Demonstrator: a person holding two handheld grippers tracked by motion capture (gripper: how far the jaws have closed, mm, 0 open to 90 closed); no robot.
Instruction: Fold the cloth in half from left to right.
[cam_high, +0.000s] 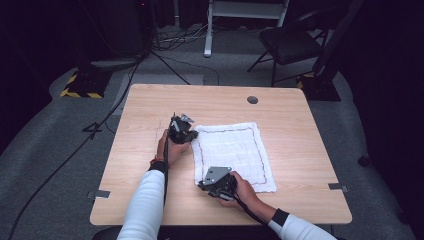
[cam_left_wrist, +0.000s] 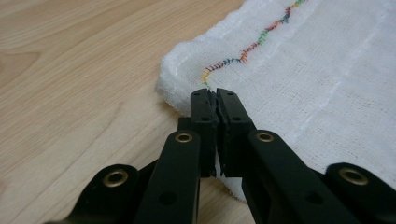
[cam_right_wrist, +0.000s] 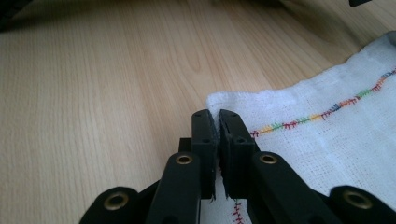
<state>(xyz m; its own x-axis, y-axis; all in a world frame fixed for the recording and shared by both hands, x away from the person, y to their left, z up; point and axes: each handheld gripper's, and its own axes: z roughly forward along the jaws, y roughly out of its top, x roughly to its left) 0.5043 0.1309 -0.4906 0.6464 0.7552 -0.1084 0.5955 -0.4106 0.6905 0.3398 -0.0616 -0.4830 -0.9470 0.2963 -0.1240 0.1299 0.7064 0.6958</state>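
Table (cam_high: 150, 200): pale wood, bare of print. Cloth (cam_high: 235, 150): white gauze with coloured stitched border, flat right of centre; no label or writing legible. Left gripper (cam_high: 192, 134): jaws clamped on far-left corner. Right gripper (cam_high: 204, 184): jaws clamped on near-left corner. Risks: thin weave may slip from either pinch if lifted unevenly; a shallow bite may drop a corner; border stitching may snag.

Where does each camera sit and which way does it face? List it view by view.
High view: above the person's side, looking forward and down on the table; forearms, hands, left gripper and right gripper show.
Left gripper view: rides that gripper, looking along its shut jaws at a corner of the white cloth.
Right gripper view: rides that gripper, jaws shut at another cloth corner.
All three share cloth and table.
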